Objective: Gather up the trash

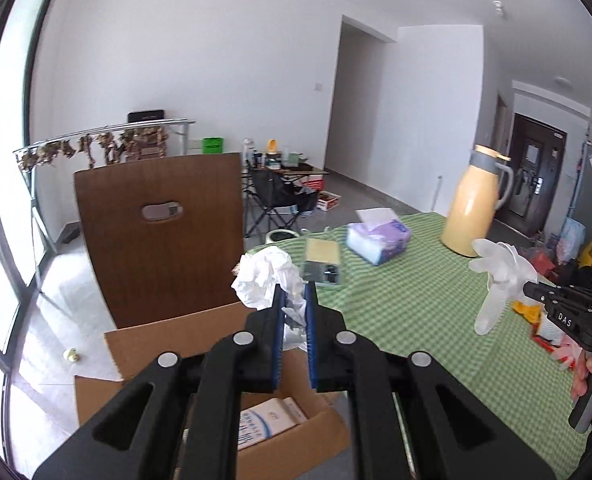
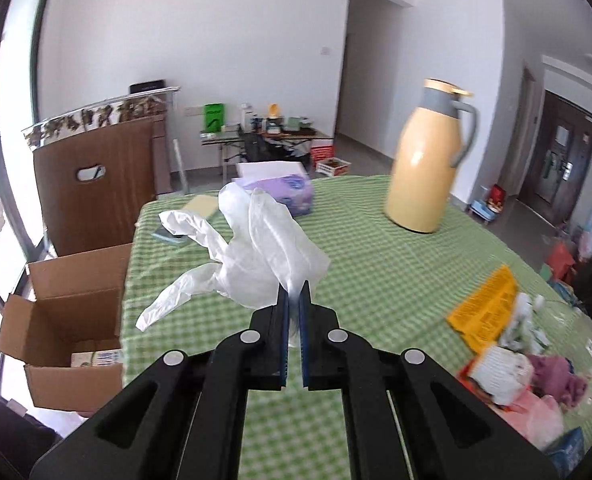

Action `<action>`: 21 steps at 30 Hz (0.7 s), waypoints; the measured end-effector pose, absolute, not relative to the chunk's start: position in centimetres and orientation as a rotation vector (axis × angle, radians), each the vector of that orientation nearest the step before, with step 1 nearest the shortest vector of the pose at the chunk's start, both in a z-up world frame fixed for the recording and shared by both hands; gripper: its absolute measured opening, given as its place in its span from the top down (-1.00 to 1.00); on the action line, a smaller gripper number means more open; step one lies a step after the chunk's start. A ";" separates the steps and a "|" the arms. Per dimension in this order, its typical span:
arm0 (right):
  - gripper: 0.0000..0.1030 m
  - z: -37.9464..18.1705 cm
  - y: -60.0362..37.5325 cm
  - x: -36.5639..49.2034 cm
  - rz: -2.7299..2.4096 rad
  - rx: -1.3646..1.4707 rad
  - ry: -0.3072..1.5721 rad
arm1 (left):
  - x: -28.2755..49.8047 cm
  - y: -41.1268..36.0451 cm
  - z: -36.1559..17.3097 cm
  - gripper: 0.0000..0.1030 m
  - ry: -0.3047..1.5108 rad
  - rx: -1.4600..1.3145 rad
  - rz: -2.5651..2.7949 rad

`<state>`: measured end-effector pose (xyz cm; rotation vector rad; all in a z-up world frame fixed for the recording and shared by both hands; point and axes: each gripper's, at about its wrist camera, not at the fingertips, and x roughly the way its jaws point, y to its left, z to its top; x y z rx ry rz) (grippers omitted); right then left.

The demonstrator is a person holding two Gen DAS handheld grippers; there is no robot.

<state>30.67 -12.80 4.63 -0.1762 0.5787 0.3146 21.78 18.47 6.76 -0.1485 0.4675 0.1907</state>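
Tissue wad clamped btwn left fingers; glove pinched in right fingers.

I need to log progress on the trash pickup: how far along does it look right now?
Partly done. The cardboard box beside the table already holds a printed carton. In hand: the left tool is shut on crumpled white paper above the box, and the right tool is shut on a disposable glove over the green tablecloth. Left: neither is dropped yet, and a pile of wrappers remains on the table.
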 end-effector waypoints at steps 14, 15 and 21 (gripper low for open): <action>0.91 -3.6 12.6 31.9 0.726 -0.441 0.757 | 21.1 33.6 -5.7 0.86 0.726 -0.317 0.404; 0.91 -4.1 13.4 32.1 0.730 -0.458 0.769 | 21.3 33.8 -6.4 0.86 0.743 -0.331 0.411; 0.90 -7.0 16.8 32.9 0.753 -0.556 0.829 | 24.0 35.5 -10.0 0.76 0.835 -0.372 0.378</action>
